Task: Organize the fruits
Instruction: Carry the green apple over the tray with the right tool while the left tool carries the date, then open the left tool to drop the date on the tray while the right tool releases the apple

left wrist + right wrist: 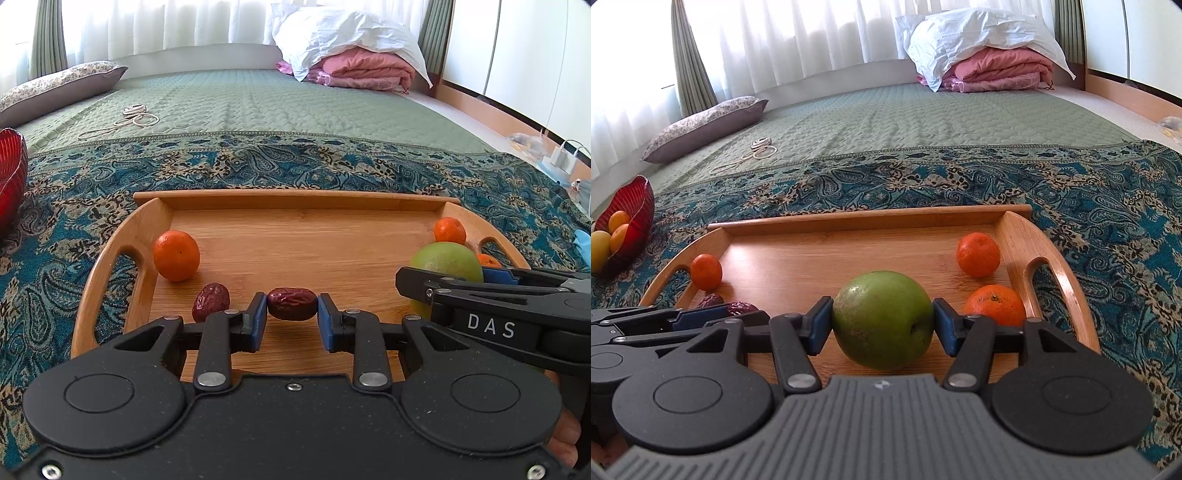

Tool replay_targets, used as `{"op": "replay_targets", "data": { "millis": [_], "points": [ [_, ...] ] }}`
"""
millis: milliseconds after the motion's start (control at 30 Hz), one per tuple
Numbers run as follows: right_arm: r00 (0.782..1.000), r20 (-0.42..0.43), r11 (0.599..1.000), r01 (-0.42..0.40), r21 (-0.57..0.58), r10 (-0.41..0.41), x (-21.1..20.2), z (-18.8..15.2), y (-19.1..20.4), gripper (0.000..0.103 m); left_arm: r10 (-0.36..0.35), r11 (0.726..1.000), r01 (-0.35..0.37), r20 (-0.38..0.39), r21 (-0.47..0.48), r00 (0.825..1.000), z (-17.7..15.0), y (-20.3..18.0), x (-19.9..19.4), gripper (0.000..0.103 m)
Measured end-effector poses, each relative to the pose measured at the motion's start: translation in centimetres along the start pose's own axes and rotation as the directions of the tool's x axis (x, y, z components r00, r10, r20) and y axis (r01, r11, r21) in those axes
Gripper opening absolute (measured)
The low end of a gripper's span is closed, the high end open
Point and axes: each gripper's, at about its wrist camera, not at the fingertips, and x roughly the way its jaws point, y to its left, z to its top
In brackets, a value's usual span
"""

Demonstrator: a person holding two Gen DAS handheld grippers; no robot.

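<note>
On a bed spread with a blue paisley cloth sits a wooden tray [110, 266] holding loose fruit. My left tongs [291, 308] bracket a wrinkled red date [291, 303] lying near the tray's front edge; the blue pads look to be touching both its ends, so I judge it gripped, though lightly. My right tongs [882, 321] are set wide around a large green apple [882, 319], the pads meeting its sides. A second date [210, 302] lies just left of the first, and three tangerines rest on the tray: one on the left [176, 255], two on the right [978, 254] [995, 304]. A red bowl [635, 218] with fruit already in it stands off to the left on the bed. To do this well, I should squeeze the date gently, firm up on the smooth apple, and lift both straight up before carrying them across.
</note>
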Motion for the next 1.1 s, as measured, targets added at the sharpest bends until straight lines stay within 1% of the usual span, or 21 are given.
{"op": "replay_targets", "data": {
  "millis": [300,633,867,1100],
  "points": [
    [1.0,0.002,1.0,0.006,-0.005,-0.006,0.22,-0.08,-0.02,0.061,0.006,1.0,-0.006,-0.004,-0.006,1.0,-0.17,0.24,0.48,0.028],
    [1.0,0.007,1.0,0.006,-0.002,-0.006,0.31,-0.12,-0.02,0.061,0.01,1.0,-0.01,0.002,0.006,1.0,-0.3,0.11,0.48,0.028],
    [1.0,0.008,1.0,0.008,0.0,-0.008,0.32,-0.13,0.01,0.062,0.008,1.0,-0.008,0.002,-0.002,1.0,-0.36,0.11,0.25,0.028],
    [1.0,0.023,1.0,0.01,-0.002,-0.01,-0.07,-0.08,-0.02,0.066,0.012,1.0,-0.012,0.0,-0.006,1.0,-0.5,0.21,-0.07,0.034]
  ]
}}
